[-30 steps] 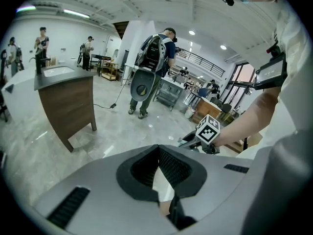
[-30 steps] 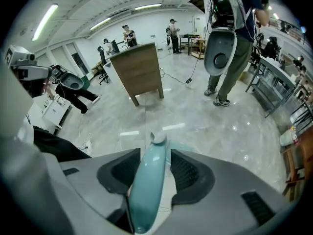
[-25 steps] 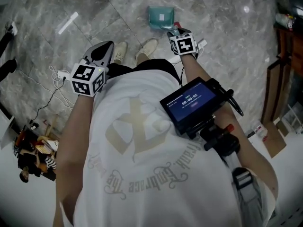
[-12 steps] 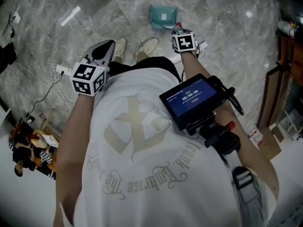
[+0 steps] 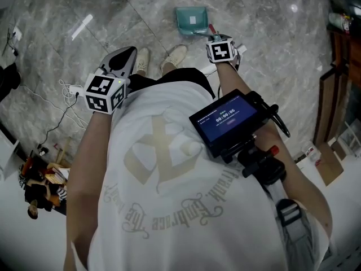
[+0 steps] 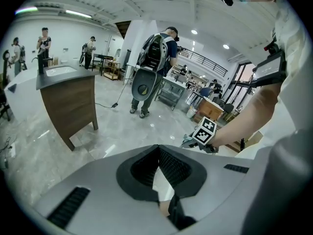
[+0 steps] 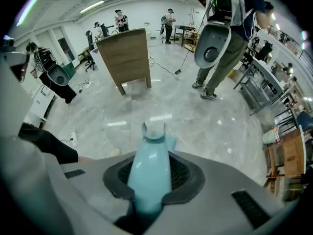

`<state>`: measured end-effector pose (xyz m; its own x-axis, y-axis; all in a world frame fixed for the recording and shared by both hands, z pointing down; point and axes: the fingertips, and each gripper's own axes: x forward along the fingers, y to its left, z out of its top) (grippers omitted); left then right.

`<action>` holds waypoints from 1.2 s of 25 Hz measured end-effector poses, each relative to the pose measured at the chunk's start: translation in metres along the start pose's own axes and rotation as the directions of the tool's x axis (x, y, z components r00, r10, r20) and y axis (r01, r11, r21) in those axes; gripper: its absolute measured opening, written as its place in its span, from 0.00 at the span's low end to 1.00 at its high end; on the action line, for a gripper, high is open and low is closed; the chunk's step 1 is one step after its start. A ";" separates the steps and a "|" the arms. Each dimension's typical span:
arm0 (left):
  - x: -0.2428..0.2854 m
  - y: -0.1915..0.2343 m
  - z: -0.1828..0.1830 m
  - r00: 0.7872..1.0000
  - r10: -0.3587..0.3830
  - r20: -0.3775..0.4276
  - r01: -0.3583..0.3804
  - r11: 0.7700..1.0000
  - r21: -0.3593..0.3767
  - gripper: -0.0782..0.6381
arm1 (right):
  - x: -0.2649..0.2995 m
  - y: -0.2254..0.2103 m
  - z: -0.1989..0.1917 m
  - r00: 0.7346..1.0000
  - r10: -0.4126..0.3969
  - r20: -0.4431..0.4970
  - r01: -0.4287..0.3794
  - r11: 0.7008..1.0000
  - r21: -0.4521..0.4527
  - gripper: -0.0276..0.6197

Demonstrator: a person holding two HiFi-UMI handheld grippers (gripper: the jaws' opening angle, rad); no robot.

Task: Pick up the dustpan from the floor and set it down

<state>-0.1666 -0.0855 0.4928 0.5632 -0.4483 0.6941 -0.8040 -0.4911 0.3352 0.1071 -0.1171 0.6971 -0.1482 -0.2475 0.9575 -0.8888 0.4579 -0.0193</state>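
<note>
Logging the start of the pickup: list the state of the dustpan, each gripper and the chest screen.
dustpan: on the floor, not yet lifted.
right gripper: jaws have just been closing, now clamped on the dustpan handle.
left gripper: shut, empty.
chest screen: lit.

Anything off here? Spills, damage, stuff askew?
No spill or damage shows. The dustpan lies flat on the floor. Only oddity: a white cable trails loose across the floor, left of the person's shoes, a possible trip hazard.
</note>
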 end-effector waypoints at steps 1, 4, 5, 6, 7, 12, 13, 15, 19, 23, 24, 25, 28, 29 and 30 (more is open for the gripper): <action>0.001 0.000 0.001 1.000 -0.005 -0.003 0.005 1.000 0.005 0.13 | -0.001 -0.001 -0.001 1.000 -0.007 0.000 0.007 1.000 0.004 0.19; 0.006 0.001 0.004 1.000 -0.022 -0.011 0.022 0.999 0.024 0.13 | -0.002 -0.004 -0.003 1.000 -0.022 0.005 0.022 1.000 0.020 0.19; 0.009 0.002 0.004 0.999 -0.029 -0.015 0.030 0.999 0.030 0.13 | -0.003 -0.004 -0.003 1.000 -0.021 0.004 0.021 0.999 0.025 0.19; 0.011 0.002 0.005 0.999 -0.036 -0.019 0.037 0.999 0.036 0.13 | -0.005 -0.002 -0.003 1.000 -0.018 -0.002 0.018 0.999 0.032 0.19; 0.014 0.003 0.005 0.999 -0.044 -0.024 0.045 0.998 0.042 0.13 | -0.006 0.000 -0.003 1.000 -0.014 -0.006 0.014 0.999 0.037 0.19; 0.029 0.009 0.019 0.995 -0.091 -0.034 0.093 0.992 0.080 0.13 | -0.008 0.006 0.009 1.000 0.001 0.006 -0.001 1.000 0.031 0.19; 0.032 0.008 0.021 0.994 -0.101 -0.036 0.104 0.991 0.089 0.13 | -0.008 0.006 0.008 1.000 -0.001 0.007 0.000 0.999 0.038 0.19; 0.032 -0.009 0.018 0.992 -0.118 -0.042 0.121 0.987 0.104 0.13 | -0.021 0.005 -0.006 1.000 0.002 0.019 -0.003 0.999 0.054 0.19; 0.015 -0.088 0.013 0.986 -0.163 -0.041 0.167 0.970 0.179 0.13 | -0.091 -0.006 -0.054 0.995 -0.028 0.093 0.019 0.995 0.100 0.19; 0.026 -0.107 0.023 0.974 -0.222 -0.045 0.226 0.947 0.229 0.13 | -0.116 -0.011 -0.056 0.989 -0.049 0.138 0.033 0.992 0.118 0.19; 0.030 -0.106 0.025 0.971 -0.234 -0.048 0.238 0.942 0.237 0.13 | -0.118 -0.012 -0.053 0.988 -0.054 0.145 0.036 0.992 0.124 0.19; 0.035 -0.105 0.028 0.968 -0.245 -0.052 0.250 0.937 0.243 0.13 | -0.120 -0.013 -0.050 0.986 -0.059 0.154 0.039 0.991 0.132 0.19; 0.046 -0.105 0.033 0.961 -0.270 -0.058 0.276 0.925 0.260 0.13 | -0.126 -0.018 -0.042 0.981 -0.076 0.179 0.050 0.989 0.142 0.19; 0.049 -0.104 0.035 0.959 -0.276 -0.060 0.282 0.922 0.265 0.13 | -0.129 -0.020 -0.040 0.979 -0.082 0.188 0.055 0.988 0.144 0.19; 0.052 -0.104 0.036 0.957 -0.282 -0.061 0.288 0.919 0.270 0.13 | -0.133 -0.021 -0.037 0.977 -0.087 0.197 0.058 0.987 0.151 0.19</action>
<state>-0.0466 -0.0845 0.4710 0.7546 -0.2446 0.6089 -0.5249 -0.7819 0.3363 0.1620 -0.0620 0.5814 -0.1524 -0.4495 0.8802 -0.9512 0.3084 -0.0072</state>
